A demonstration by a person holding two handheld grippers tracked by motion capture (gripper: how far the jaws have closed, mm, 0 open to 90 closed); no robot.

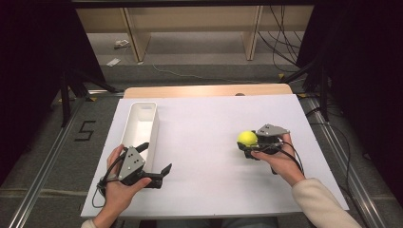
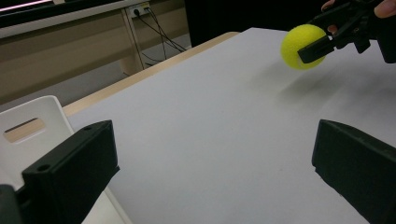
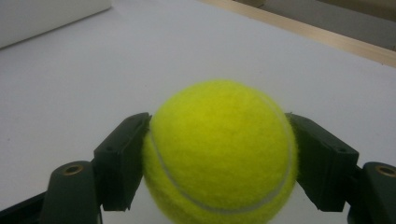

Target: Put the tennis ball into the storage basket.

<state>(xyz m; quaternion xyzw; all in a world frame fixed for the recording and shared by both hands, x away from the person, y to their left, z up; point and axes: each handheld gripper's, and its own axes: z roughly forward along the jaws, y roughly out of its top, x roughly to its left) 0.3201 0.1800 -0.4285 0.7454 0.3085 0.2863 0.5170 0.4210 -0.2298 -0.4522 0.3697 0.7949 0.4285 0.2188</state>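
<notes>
Landmark: white bin, at the table's left side.
Tennis ball: well right of the bin, lifted just clear of the white tabletop, judging by its shadow in the left gripper view.
Right gripper: clamped on the ball, one jaw on each flank.
Left gripper: jaws spread wide, holding nothing, just beside the bin's near end.
Step in hand: likely carrying the ball toward the bin.
Doing it well: keep the squeeze steady, stay above the rim, release only once over the bin's opening.

one tennis ball, one white bin, two tools, one table
</notes>
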